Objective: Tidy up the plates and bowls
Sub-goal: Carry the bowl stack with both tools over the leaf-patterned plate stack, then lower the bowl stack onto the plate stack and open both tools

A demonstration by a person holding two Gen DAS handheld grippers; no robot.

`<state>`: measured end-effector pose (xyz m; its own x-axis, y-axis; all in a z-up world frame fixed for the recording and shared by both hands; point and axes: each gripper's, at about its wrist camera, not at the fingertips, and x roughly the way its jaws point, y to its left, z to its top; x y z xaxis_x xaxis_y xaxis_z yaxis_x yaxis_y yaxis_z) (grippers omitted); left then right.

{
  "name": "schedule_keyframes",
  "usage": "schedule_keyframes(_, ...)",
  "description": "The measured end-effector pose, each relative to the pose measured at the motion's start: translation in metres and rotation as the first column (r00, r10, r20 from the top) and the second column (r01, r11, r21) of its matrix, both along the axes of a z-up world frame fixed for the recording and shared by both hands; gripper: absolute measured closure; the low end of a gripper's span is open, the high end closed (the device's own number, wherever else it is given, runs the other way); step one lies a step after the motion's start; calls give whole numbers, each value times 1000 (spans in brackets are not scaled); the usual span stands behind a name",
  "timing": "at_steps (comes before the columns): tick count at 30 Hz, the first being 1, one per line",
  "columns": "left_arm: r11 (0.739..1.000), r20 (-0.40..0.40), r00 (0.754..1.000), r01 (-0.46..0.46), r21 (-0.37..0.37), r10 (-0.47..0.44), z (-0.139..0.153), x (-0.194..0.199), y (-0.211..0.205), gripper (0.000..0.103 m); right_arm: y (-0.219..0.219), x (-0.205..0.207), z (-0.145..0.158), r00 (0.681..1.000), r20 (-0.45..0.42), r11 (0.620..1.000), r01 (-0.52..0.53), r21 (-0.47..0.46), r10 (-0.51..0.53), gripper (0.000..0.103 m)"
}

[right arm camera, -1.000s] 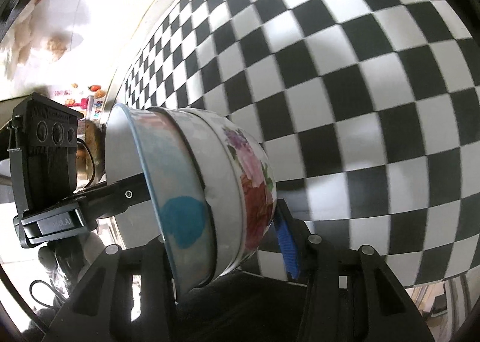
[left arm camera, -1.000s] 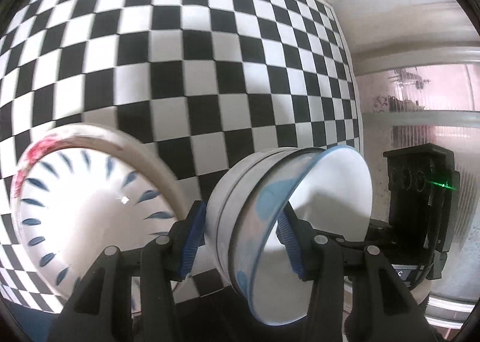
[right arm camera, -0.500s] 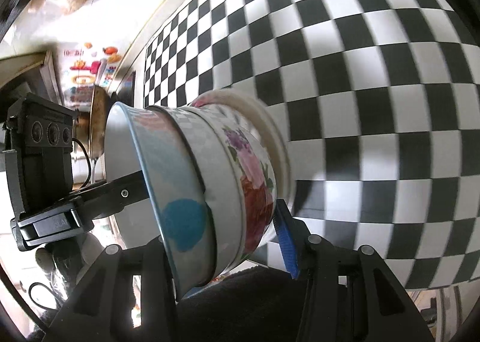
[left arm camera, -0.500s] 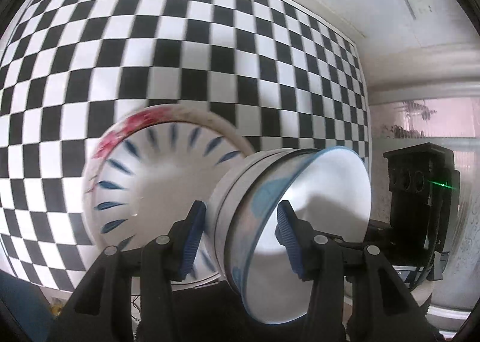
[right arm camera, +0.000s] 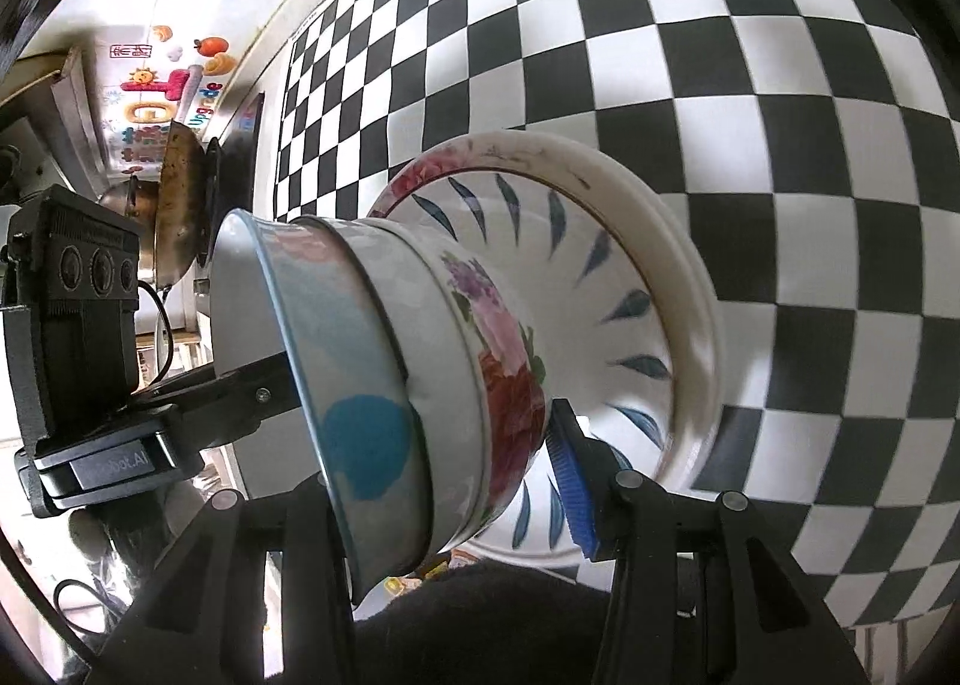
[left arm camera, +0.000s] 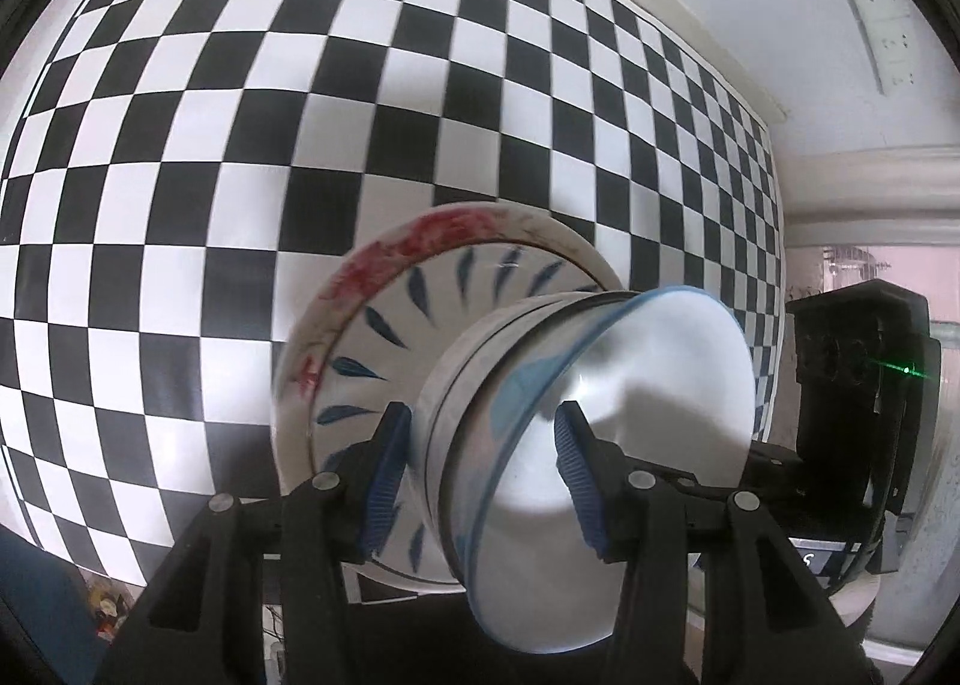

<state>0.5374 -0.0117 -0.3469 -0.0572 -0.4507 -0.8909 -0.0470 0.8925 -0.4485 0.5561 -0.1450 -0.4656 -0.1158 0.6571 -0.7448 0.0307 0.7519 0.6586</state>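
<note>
Both grippers hold one stack of nested bowls from opposite sides, above a checkered surface. My left gripper (left arm camera: 483,460) is shut on the stack's rim: a blue-rimmed bowl (left arm camera: 624,415) sits innermost. My right gripper (right arm camera: 432,445) is shut on the same bowl stack (right arm camera: 396,379), whose outer bowl shows pink and red flowers. Just behind the stack lies a pile of plates (left arm camera: 384,325) on the cloth, the top one with blue leaf marks and a red floral rim; it also shows in the right wrist view (right arm camera: 600,289). The stack's base is close over the plates; whether they touch is unclear.
The black-and-white checkered tablecloth (left arm camera: 210,144) fills both views. The other gripper's black body shows at the edge of each view (left arm camera: 852,385) (right arm camera: 72,337). A pan (right arm camera: 177,217) and kitchen items stand beyond the table's far end.
The plate pile has come from the side of both views to directly behind the bowl stack, and looks larger and closer. Both grips on the stack are unchanged.
</note>
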Motion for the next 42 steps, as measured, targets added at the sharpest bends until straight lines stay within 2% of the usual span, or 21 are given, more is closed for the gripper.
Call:
schedule_keyframes(6, 1000, 1, 1000, -5, -2, 5, -3, 4, 5, 57, 10, 10, -4, 1000, -4, 1000, 5, -8, -5, 55)
schedule_keyframes(23, 1000, -12, 1000, -9, -6, 9, -12, 10, 4, 57, 3, 15, -7, 1000, -8, 1000, 8, -28, -8, 55)
schedule_keyframes(33, 1000, 3, 1000, -3, -11, 3, -8, 6, 2, 57, 3, 15, -2, 1000, -15, 997, 12, -83, -13, 55)
schedule_keyframes(42, 993, 74, 997, -18, 120, 9, 11, -8, 8, 57, 8, 8, 23, 998, 60, 985, -3, -171, 14, 55)
